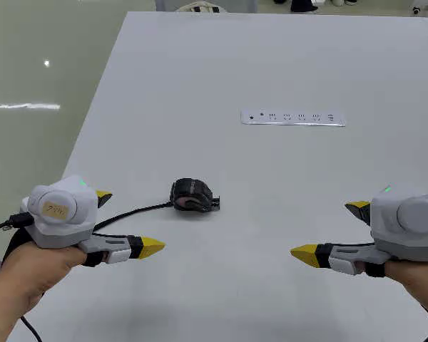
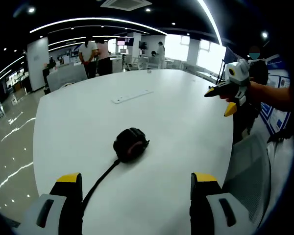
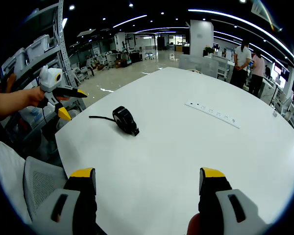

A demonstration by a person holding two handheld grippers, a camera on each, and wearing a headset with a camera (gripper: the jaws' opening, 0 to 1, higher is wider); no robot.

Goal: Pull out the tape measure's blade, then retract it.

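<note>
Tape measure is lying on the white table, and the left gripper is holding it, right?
No. The tape measure lies on the white table, but the left gripper is open and apart from it, as the left gripper view shows.

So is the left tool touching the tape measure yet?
Apart. In the left gripper view the open left tool sits short of the tape measure, table between them.
</note>
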